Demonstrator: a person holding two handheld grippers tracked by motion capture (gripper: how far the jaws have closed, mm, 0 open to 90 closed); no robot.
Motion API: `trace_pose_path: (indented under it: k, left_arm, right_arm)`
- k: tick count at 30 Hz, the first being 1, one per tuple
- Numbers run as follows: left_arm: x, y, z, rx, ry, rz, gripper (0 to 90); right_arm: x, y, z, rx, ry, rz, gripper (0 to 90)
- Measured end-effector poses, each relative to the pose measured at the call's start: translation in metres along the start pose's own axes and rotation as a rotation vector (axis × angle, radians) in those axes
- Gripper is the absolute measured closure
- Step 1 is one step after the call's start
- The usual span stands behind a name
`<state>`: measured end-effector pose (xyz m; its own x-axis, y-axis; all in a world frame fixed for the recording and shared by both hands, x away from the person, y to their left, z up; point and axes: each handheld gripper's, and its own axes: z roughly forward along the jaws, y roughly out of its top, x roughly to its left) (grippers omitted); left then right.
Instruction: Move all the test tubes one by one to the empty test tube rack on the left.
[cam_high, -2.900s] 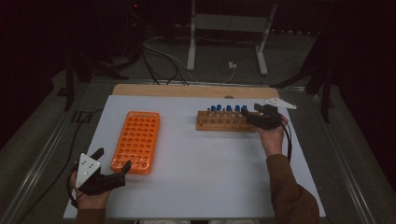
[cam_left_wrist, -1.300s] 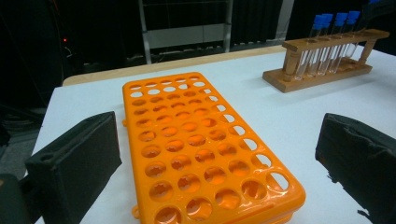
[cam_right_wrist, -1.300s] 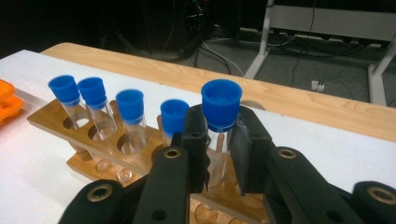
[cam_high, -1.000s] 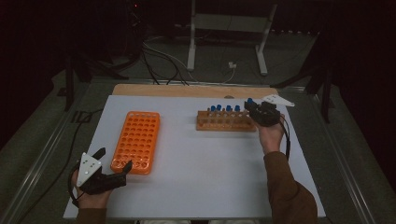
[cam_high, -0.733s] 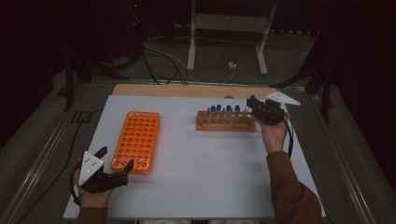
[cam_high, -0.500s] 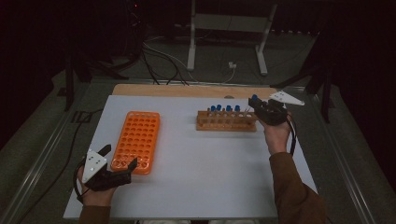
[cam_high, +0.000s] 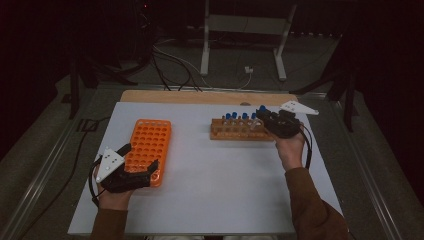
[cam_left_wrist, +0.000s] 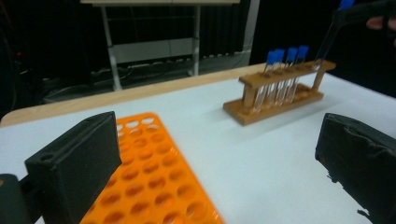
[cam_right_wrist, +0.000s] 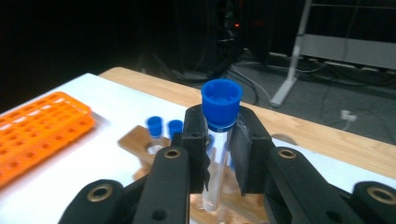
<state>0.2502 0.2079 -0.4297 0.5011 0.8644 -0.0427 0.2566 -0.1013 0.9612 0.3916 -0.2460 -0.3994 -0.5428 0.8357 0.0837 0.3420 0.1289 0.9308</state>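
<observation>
Tube: clear blue-capped test tube (cam_right_wrist: 218, 140) clamped in right claw (cam_right_wrist: 222, 154), barely clear of wooden rack (cam_high: 240, 131), frame centre.
Done: one lifted.
Left: four racked; orange plastic tray (cam_high: 149, 150) empty; left claw (cam_high: 139, 161) wide, holding nothing.

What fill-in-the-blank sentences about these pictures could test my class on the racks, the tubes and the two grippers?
1. The right gripper is shut on a clear tube with a ____ cap.
2. The rack that bears the other tubes is made of ____.
3. The empty rack by the left gripper is coloured ____.
4. The left gripper's fingers stand ____.

Missing words: blue; wood; orange; open
</observation>
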Motion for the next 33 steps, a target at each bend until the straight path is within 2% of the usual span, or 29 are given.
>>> trace_pose_path:
  k: [4,13,22,23,30,33]
  left_arm:
    - [-0.005,0.008,0.011,-0.011,-0.023,0.013,0.6]
    - [-0.012,0.015,0.027,-0.019,-0.061,0.037,0.6]
    - [-0.017,0.021,0.044,-0.026,-0.103,0.024,0.6]
    - [-0.018,0.021,0.047,-0.022,-0.105,0.027,0.6]
    - [-0.030,0.020,0.062,-0.003,-0.123,0.054,0.7]
    - [-0.035,0.019,0.067,0.021,-0.126,0.054,0.7]
  right_arm:
    - [0.009,0.000,0.002,0.008,0.027,-0.012,76.4]
    - [0.027,-0.003,0.007,0.019,0.087,-0.023,76.4]
    - [0.056,-0.004,0.018,0.040,0.161,-0.049,76.3]
    - [0.063,-0.004,0.020,0.040,0.179,-0.057,76.3]
    - [0.085,-0.003,0.025,0.042,0.244,-0.070,76.3]
    - [0.089,-0.002,0.026,0.043,0.261,-0.068,76.3]
